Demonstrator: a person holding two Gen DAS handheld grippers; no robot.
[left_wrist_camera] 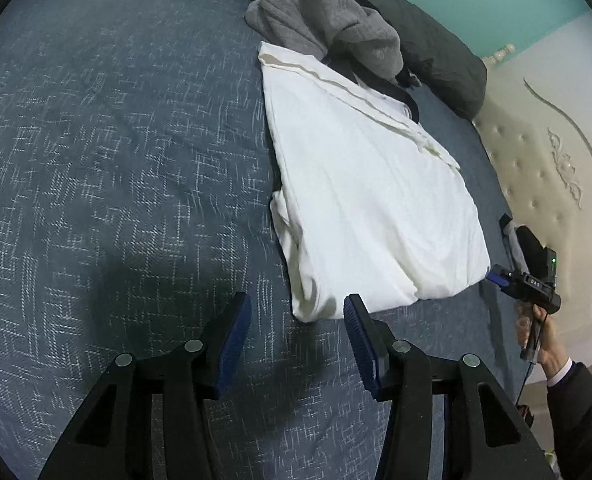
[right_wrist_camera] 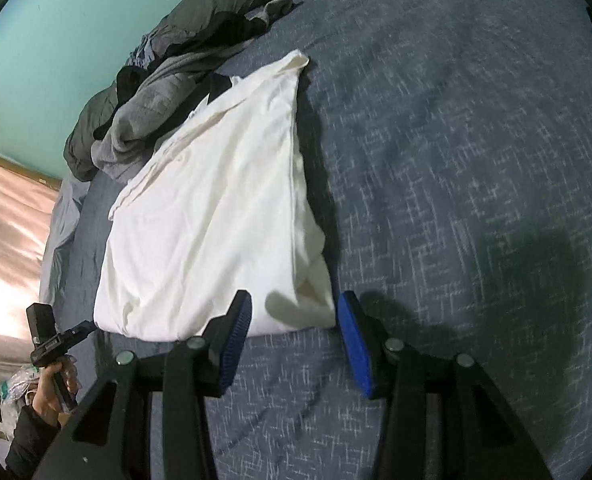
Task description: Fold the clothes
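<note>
A white garment lies partly folded on the blue bedspread, its long body running from the near edge away toward a crumpled grey garment and a dark quilt at the far side of the bed. Both claws hang just short of its near edge, one at each near corner.

The left claw is open with nothing between its blue pads; the near left corner of the white garment sits just beyond its tips. The right claw is likewise open and empty, and the near right corner of the white garment lies between and just past its tips, not pinched. In the left wrist view the right claw shows at the far right, held in a hand.

The fabric looks thin, soft and light, probably cotton: it will drape and slump with no stiffness, and stacked layers may slide apart if only the top one is caught. The near right corner is bunched and thicker, so a grip there should take all layers at once. The sensible holds seem to be the two near corners, pinched through the full thickness, then lifted together so the cloth stays taut between them and folds over evenly toward the far end.
</note>
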